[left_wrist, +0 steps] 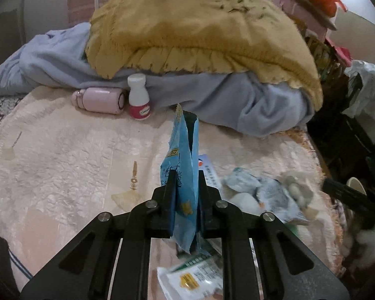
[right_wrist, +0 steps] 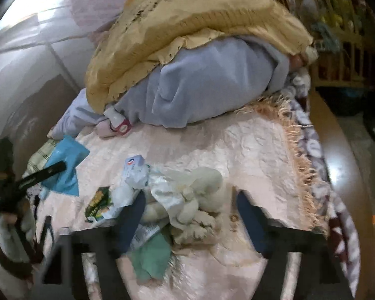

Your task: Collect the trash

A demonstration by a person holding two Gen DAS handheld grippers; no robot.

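Observation:
My left gripper (left_wrist: 186,182) is shut on a blue snack wrapper (left_wrist: 183,145), which stands upright between the pads above the pink bedspread (left_wrist: 62,155). In the right wrist view this gripper (right_wrist: 60,167) and its blue wrapper (right_wrist: 70,155) show at the far left. My right gripper (right_wrist: 191,205) is open, its fingers straddling a heap of crumpled white tissues and paper (right_wrist: 197,190). The right finger stands clear of the heap; the left finger lies against its edge. A green and yellow wrapper (right_wrist: 98,202) and a green scrap (right_wrist: 152,255) lie beside the heap. A white packet (left_wrist: 190,277) lies under my left gripper.
A pink flask (left_wrist: 98,100) lies beside a white bottle (left_wrist: 138,97) at the back of the bed. Behind them rise a yellow blanket (left_wrist: 200,30) and a blue-grey blanket (left_wrist: 225,95). The fringed bed edge (right_wrist: 297,155) drops to the floor on the right.

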